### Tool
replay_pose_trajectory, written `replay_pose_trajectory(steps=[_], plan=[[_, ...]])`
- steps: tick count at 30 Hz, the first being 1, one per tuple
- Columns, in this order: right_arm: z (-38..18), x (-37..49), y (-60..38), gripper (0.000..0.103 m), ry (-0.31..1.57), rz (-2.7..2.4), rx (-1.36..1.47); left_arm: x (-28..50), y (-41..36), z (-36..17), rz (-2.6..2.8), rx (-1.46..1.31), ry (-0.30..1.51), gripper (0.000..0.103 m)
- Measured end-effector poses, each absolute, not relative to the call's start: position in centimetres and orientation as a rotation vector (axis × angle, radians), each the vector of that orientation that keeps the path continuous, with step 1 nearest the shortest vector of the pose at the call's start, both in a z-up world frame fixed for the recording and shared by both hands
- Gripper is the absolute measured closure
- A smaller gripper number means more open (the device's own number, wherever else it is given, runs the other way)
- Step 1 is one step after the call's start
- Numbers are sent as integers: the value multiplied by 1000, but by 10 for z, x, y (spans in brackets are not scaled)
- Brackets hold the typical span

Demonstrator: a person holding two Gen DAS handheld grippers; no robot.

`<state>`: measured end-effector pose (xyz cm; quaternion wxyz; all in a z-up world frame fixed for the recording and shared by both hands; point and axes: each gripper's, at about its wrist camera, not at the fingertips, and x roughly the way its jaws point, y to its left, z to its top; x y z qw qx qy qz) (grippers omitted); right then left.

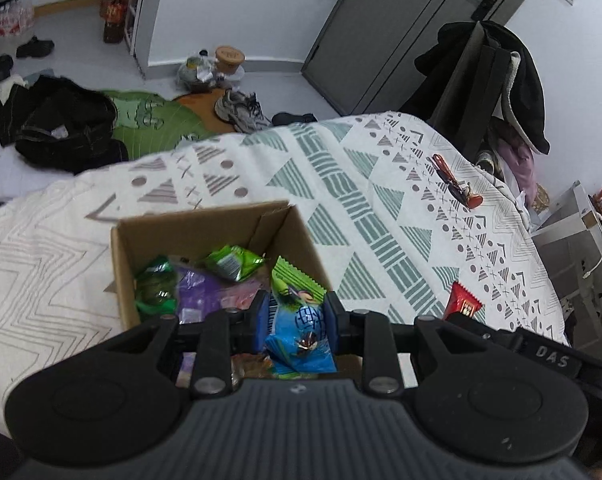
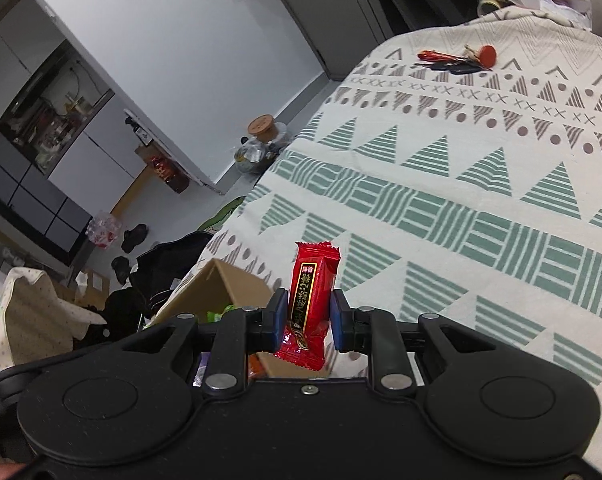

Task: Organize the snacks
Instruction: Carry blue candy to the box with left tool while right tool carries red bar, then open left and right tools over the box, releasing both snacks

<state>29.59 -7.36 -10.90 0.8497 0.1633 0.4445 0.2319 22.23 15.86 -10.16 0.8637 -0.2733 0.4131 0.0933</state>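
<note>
A blue packet (image 1: pixel 301 320) is clamped in the left gripper (image 1: pixel 297 316) above the box (image 1: pixel 205 224); a red packet (image 2: pixel 311 300) is pinched in the right gripper (image 2: pixel 309 316). Both 2 should be released low inside.

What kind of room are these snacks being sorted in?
Probably a lived-in bedroom or small flat. The cardboard box sits on a patterned bedspread; shoes and dark clothes lie on the floor, and a coat hangs by a grey door.
</note>
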Motion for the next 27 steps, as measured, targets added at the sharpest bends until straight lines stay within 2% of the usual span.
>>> replay_pose_trajectory(steps=[6, 10, 11, 13, 16, 19, 21, 26, 27], plan=[[-108, 287, -52, 81, 936, 515, 312, 216, 180, -111, 185, -617, 875, 75], [-108, 284, -37, 81, 942, 552, 290, 207, 195, -109, 199, -661, 817, 71], [-107, 283, -32, 81, 944, 567, 285, 206, 198, -107, 209, -652, 817, 68], [-107, 281, -23, 81, 950, 597, 279, 204, 203, -105, 231, -644, 838, 56], [-102, 277, -10, 80, 949, 639, 243, 198, 211, -101, 250, -648, 847, 48], [-95, 276, -2, 76, 948, 670, 233, 191, 212, -96, 267, -625, 860, 34], [-90, 275, 0, 71, 947, 685, 223, 187, 210, -93, 266, -607, 869, 29], [-84, 266, -7, 61, 941, 663, 197, 170, 205, -85, 253, -585, 890, 28], [-83, 263, -10, 55, 945, 648, 196, 167, 203, -82, 252, -572, 892, 28]])
